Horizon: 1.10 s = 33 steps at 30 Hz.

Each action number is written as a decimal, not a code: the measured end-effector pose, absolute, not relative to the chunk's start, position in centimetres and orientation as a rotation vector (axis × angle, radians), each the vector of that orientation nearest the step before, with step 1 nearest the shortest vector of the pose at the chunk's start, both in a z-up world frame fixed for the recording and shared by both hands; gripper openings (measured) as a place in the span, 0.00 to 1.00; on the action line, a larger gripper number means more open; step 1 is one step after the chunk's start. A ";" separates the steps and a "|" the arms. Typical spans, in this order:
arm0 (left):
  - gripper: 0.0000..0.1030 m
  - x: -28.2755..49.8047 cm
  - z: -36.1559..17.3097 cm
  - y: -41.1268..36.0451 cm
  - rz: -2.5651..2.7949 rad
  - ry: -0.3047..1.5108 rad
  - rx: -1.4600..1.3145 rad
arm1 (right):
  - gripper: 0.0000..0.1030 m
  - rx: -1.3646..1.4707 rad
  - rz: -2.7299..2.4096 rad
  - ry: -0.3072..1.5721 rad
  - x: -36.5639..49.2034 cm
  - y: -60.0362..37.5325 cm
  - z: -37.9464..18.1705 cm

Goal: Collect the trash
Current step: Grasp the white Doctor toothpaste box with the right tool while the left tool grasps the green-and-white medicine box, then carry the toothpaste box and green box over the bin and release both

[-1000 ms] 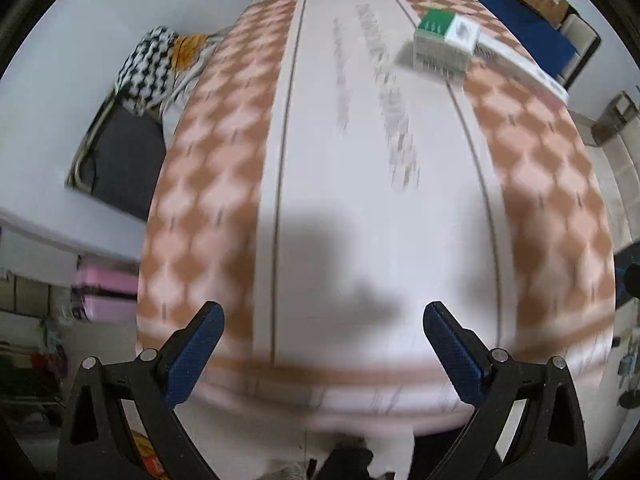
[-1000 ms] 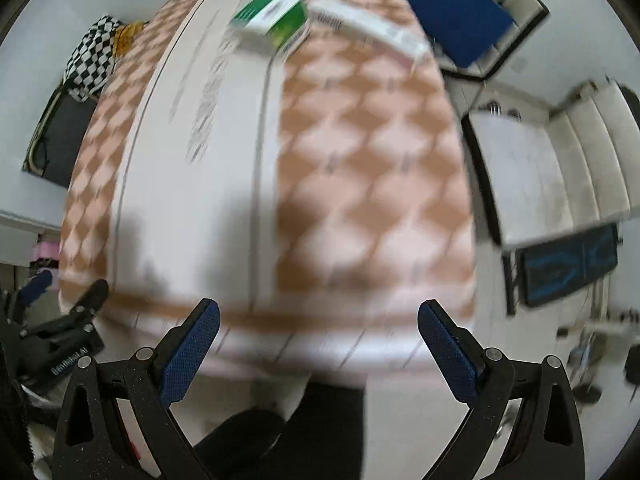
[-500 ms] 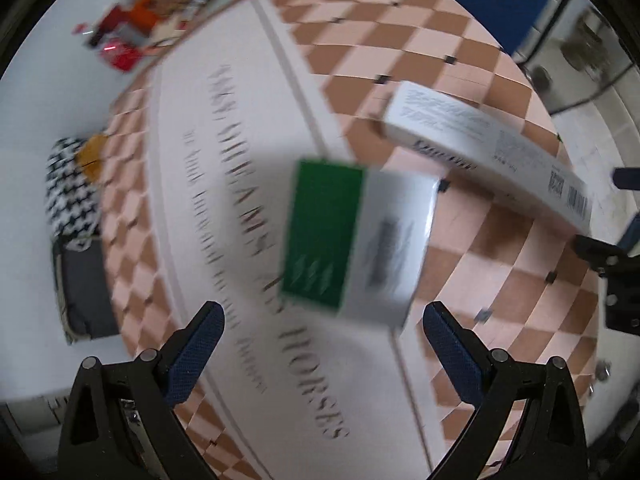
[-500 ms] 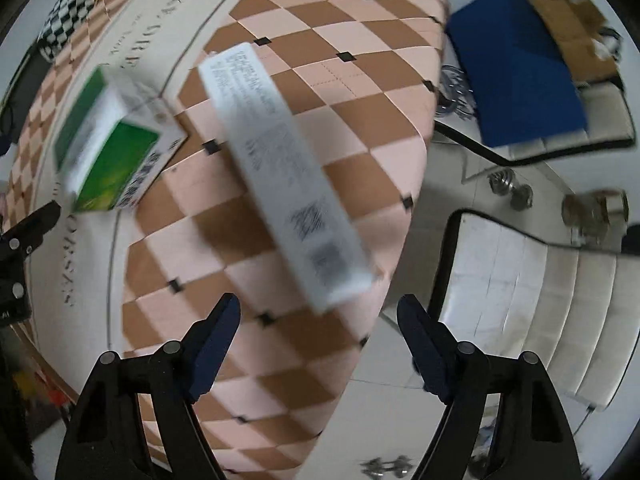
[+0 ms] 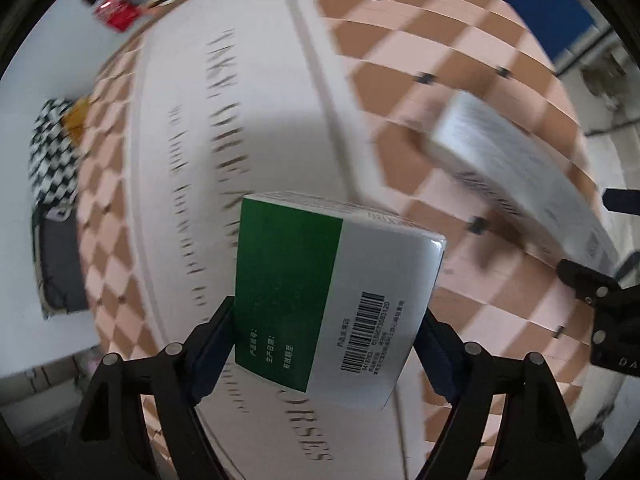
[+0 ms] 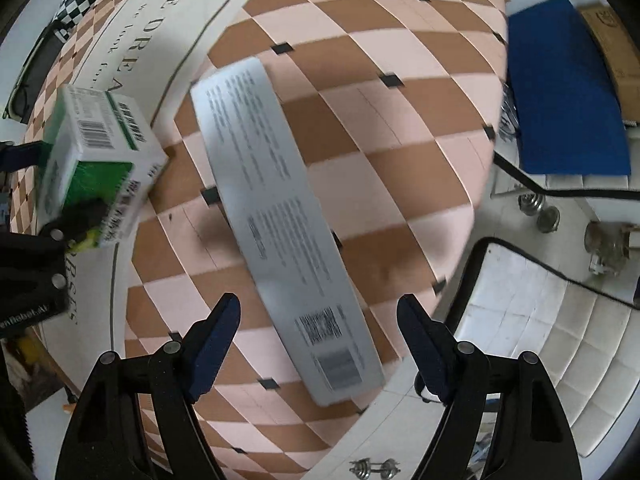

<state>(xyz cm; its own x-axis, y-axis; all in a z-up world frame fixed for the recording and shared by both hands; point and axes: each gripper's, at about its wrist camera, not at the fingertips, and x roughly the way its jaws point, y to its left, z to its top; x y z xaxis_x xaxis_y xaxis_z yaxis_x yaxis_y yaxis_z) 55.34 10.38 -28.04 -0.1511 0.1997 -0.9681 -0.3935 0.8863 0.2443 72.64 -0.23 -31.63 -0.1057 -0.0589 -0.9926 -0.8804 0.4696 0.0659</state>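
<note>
A green and white box (image 5: 332,300) with a barcode sits between the fingers of my left gripper (image 5: 324,356), whose blue pads press its two sides. The box also shows in the right wrist view (image 6: 100,168) at the far left, with the left gripper's fingers around it. A long grey-white printed box (image 6: 280,220) lies on the checked tablecloth (image 6: 400,120); it also shows blurred in the left wrist view (image 5: 516,184). My right gripper (image 6: 318,340) is open, with its fingers either side of the long box's near end, apart from it.
The cloth has a white middle strip with printed letters (image 5: 224,128). A blue cushion (image 6: 560,92) and a white quilted chair (image 6: 540,340) stand right of the table. Small dumbbells (image 6: 536,208) lie on the floor. Red packets (image 5: 116,20) sit at the table's far end.
Both grippers moved from the table's near edge up to the boxes. The left gripper's fingers closed in on the green box. The right gripper came down over the long box's near end.
</note>
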 end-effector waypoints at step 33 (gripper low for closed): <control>0.79 51.6 -25.8 11.4 0.687 1.511 -0.195 | 0.53 -0.683 0.778 1.519 70.2 1.9 -33.8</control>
